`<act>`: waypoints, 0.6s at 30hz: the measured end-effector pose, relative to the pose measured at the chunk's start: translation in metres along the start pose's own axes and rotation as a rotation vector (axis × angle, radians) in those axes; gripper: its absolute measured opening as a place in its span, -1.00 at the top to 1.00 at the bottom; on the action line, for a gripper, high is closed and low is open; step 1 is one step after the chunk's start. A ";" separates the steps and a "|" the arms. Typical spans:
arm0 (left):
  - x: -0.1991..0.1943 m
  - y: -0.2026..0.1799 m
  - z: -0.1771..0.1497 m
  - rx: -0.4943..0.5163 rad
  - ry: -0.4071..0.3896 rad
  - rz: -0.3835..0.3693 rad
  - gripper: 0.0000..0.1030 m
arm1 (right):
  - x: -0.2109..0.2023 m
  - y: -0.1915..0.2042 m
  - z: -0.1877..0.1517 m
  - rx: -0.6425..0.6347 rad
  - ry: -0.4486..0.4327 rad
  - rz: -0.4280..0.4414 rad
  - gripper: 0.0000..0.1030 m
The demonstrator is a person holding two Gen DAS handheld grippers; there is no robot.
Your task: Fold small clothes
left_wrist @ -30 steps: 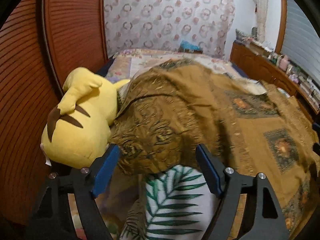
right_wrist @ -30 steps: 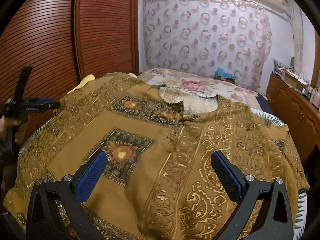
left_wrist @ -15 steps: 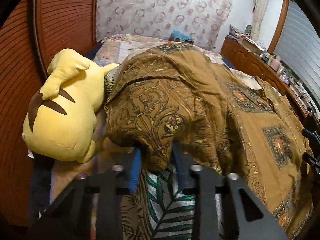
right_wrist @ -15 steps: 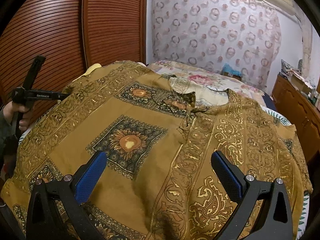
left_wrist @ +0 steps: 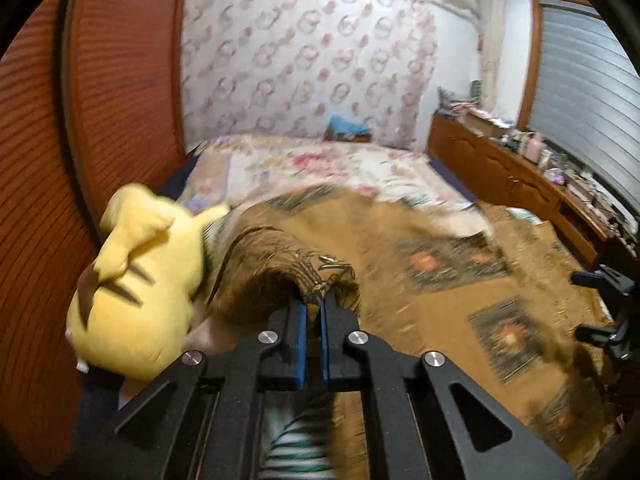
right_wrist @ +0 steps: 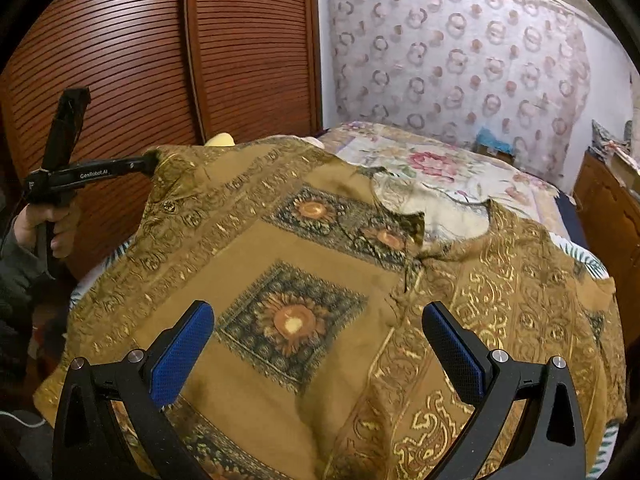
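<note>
A brown and gold patterned top [right_wrist: 280,264] lies spread over the bed, neckline toward the far side. In the left wrist view the top [left_wrist: 440,280] is blurred. My left gripper [left_wrist: 314,300] has its jaws closing tight, the blue pads pinching a bunched fold at the top's left corner and holding it raised off the bed. The right wrist view shows the left gripper [right_wrist: 146,164] in a person's hand [right_wrist: 44,228], pulling that corner up. My right gripper [right_wrist: 317,312] hovers open over the near middle of the top, with nothing between its pads.
A yellow plush toy [left_wrist: 140,280] lies left of the lifted corner, against the slatted wooden wardrobe [right_wrist: 120,60]. A floral bedspread [left_wrist: 320,164] covers the far bed and a leaf-print sheet [left_wrist: 296,440] the near part. A cluttered wooden cabinet [left_wrist: 500,168] runs along the right.
The left jaws went from wide open around the top's corner to shut on it, then rose with the cloth. The right gripper stayed open and lifted slightly.
</note>
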State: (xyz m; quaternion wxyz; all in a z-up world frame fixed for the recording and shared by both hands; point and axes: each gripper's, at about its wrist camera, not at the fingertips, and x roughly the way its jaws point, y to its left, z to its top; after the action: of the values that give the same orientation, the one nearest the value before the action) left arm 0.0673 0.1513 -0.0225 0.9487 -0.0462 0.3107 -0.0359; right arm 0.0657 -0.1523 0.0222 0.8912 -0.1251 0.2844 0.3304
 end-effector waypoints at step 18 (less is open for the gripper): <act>-0.022 -0.066 0.012 0.083 -0.078 -0.095 -0.09 | -0.012 -0.013 0.011 -0.010 -0.033 -0.027 -0.95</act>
State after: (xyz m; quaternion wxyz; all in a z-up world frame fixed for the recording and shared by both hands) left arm 0.0542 0.0888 0.0077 0.9584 -0.0227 0.2691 -0.0921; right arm 0.0715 -0.1640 0.0388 0.8995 -0.1278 0.2662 0.3221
